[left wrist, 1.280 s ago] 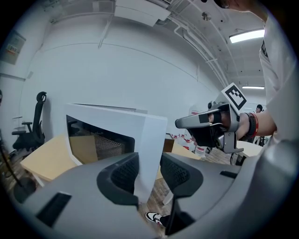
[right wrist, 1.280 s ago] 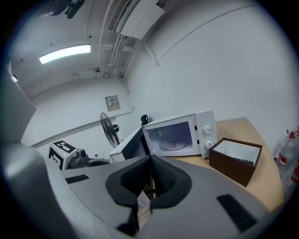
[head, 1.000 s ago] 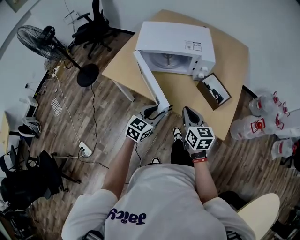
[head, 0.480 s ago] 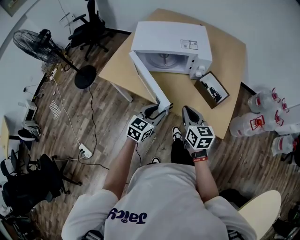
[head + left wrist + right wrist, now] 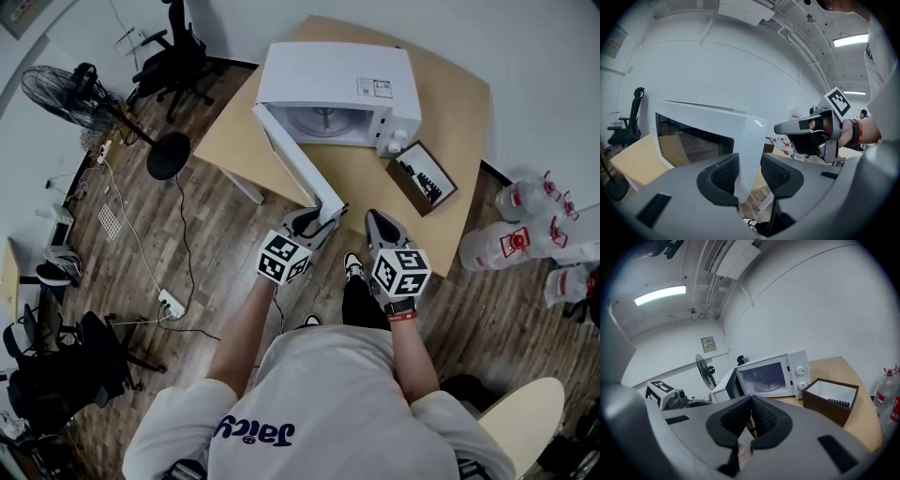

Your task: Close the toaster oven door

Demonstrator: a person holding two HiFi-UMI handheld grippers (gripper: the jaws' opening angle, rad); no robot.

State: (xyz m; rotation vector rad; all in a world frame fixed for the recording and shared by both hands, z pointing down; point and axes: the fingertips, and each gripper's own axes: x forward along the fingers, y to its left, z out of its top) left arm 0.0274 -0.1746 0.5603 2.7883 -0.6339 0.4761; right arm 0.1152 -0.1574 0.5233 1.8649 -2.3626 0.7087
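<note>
Two tools sit side by side at the near edge of the counter (image 5: 459, 112). Left tool (image 5: 317, 221) is clamped on the free edge of the toaster oven door (image 5: 295, 164), which stands wide open, swung out toward the person. White toaster oven (image 5: 333, 80) is at the counter's back, brown box (image 5: 427, 178) just beside its dials. Right tool (image 5: 380, 225): jaws pinched together, nothing in them.
</note>
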